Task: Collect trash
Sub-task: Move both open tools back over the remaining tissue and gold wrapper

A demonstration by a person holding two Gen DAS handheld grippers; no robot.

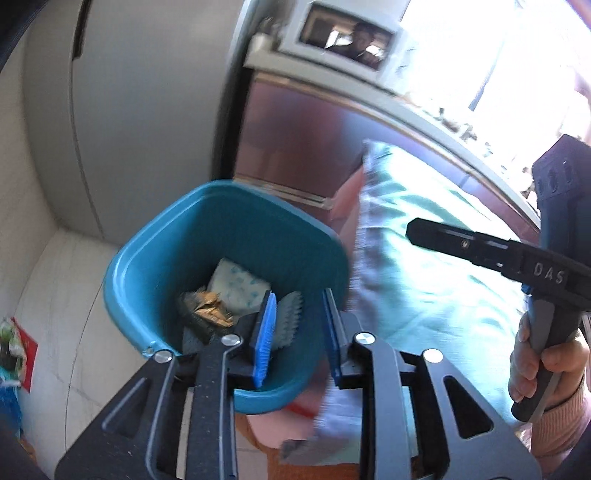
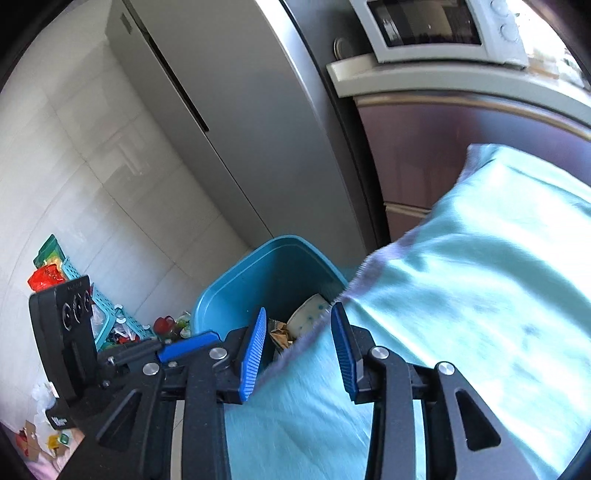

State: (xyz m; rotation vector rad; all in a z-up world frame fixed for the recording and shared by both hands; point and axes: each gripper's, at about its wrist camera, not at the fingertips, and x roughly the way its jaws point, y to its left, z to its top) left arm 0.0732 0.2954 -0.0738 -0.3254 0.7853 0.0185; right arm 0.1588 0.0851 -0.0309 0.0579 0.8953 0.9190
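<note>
Closest in, the left gripper [image 1: 297, 332] hangs over the near rim of a blue bin [image 1: 155, 258], its blue pads a little way apart with nothing pinched between them. One pad sits inside the mouth of the bin, the other just outside its right wall. Down in the bin lies the trash: a white packet with pale blue spots [image 1: 238, 284], a crumpled brown wrapper [image 1: 207, 308] touching it, and a pale ridged piece [image 1: 290, 314] right behind the left pad.

The right gripper [image 2: 297, 347] is also partly open and empty. Its pads straddle the frayed edge of a light green cloth [image 2: 480, 277] that covers the worktop, though I cannot tell whether they touch it. Seen from the left wrist, a hand [image 1: 543, 365] in a pink sleeve [image 1: 565, 417] grips the grey handle of that right tool, well off to the right of the bin.

The bin stands on the floor against the edge of the cloth. Behind it rises a grey fridge [image 2: 229, 129], and beside that a dark cabinet [image 2: 424, 147] with a microwave [image 2: 436, 29] on top. Off to the left, on the pale tiled floor [image 2: 74, 166], sit a turquoise basket [image 2: 110, 317] and loose scraps of packaging [image 2: 40, 439].
</note>
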